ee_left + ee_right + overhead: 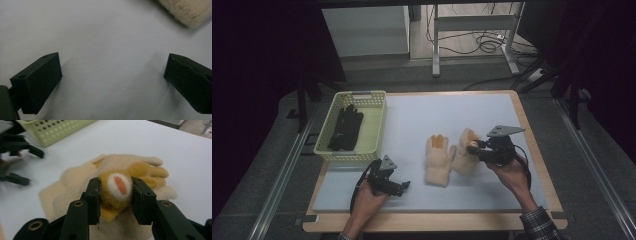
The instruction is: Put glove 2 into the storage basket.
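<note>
From the high view, the right gripper [473, 146] reaches leftward from the person's bent right hand [512, 172] onto the right fuzzy glove [464, 155], beside the left fuzzy glove [438, 160] on the desk [412, 120]. The left gripper [404, 186] rests low near the desk's front edge.

In the left gripper view, its jaws stand spread over bare desk.

In the right gripper view, the jaws pinch the glove's orange pad.

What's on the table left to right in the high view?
basket holding a black glove → left tool → left cream glove → right cream glove → right tool
</note>
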The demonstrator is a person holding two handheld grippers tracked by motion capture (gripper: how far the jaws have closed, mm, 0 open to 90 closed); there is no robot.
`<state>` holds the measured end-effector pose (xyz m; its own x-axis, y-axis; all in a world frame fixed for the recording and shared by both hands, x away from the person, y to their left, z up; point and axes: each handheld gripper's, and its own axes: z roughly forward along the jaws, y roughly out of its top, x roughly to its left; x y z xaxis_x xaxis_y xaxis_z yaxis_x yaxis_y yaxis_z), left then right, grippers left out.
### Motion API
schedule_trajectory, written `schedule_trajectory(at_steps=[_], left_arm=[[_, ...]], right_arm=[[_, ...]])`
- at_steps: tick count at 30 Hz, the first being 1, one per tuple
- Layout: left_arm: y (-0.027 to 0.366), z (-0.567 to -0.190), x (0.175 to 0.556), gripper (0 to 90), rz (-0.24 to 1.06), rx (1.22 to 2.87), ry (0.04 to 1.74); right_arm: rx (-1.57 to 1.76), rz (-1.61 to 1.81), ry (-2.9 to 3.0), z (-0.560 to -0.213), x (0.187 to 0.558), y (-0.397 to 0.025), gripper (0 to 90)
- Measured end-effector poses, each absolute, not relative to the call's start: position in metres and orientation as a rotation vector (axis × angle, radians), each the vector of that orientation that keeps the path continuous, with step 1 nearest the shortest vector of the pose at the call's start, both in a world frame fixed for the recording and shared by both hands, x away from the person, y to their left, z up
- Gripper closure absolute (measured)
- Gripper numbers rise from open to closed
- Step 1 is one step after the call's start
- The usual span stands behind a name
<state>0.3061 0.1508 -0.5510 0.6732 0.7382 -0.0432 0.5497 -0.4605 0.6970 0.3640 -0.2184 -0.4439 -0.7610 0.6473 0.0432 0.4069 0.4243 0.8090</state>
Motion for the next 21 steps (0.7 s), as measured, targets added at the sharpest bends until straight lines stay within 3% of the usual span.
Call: schedule_trajectory(at_steps=[9,16,21], left_arm=[[0.151,-0.551,0.306,1.6,0.348,2.185,0.985],[0.151,-0.551,0.306,1.6,0.348,2.183,0.986],[0.151,-0.551,0.306,1.6,0.345,2.184,0.987]], right_arm=[[0.758,1.239,2.517,-0.447,0.366,-0.161,60.7],[0.703,1.158,2.607,-0.47,0.378,-0.124,60.0],[0.739,1.094,2.653,-0.493,0.385,-0.116,54.7]])
